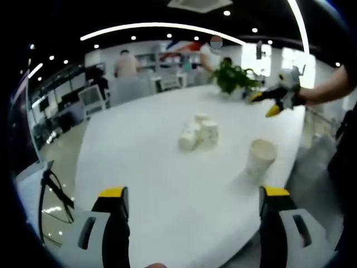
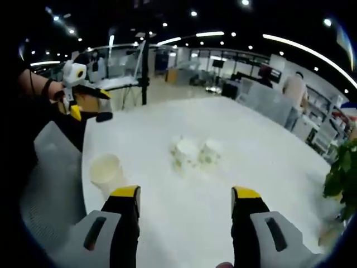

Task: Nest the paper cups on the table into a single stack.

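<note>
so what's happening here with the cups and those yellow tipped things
A person holds a claw in each hand above a white table, and both claws hang open and empty. The left claw and right claw both face a small cluster of paper cups near the table's middle. One larger cup stands alone nearer the edge. No cup has been picked up, so no stack is started yet.

Your left gripper (image 1: pixel 192 204) has two black jaws capped with yellow tips, each set on a pale grey housing with a dark oval slot. Your right gripper (image 2: pixel 187 204) matches it: black jaws, yellow caps, grey slotted bodies. Seen from across the table, each tool carries a white block on top, and you wear a dark wrist strap
</note>
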The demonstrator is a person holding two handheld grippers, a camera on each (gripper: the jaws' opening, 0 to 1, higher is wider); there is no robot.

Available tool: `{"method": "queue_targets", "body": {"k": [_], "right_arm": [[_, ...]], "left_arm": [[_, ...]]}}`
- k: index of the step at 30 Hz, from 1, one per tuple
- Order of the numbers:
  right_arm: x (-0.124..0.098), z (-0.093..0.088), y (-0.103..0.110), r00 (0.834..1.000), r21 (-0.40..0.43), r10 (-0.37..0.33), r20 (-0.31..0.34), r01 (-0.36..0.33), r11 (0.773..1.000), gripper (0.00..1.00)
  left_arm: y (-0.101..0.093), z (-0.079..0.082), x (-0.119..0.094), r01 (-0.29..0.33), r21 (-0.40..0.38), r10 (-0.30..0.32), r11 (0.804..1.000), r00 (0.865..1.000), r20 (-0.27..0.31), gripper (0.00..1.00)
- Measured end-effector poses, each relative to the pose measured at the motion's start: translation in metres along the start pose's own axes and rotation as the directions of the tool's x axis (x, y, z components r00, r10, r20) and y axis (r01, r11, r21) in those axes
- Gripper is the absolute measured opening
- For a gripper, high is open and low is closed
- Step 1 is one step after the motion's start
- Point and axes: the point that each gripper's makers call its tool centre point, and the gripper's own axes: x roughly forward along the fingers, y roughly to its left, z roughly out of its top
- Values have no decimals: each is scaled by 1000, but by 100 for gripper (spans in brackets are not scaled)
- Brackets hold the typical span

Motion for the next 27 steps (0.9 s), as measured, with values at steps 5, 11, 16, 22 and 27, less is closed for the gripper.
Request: {"method": "queue_targets", "body": {"k": [5,11,16,22,27], "right_arm": [[6,2,-2,1000,6,-5,-1,5,1000,94],[10,11,-4,1000,-8,7,5,-7,1000,100],[20,22,-8,999,-24,37,10,-37,999,100],[48,45,-11,992,-111,121,-35,-124,986,96],[83,65,-12,974,-187,211,-79,-223,957,89]], "left_arm": [[0,-3,-1,0,9,0,1000,1000,-12,97],[1,-3,0,-5,1,5,1000,1000,-9,98],[0,-3,0,-6,1,6,1000,1000,-11,98],[-2,-4,1,-11,-1,11,1000,1000,-14,98],[-1,-5,3,-16,-14,16,1000,1000,-10,98]]}}
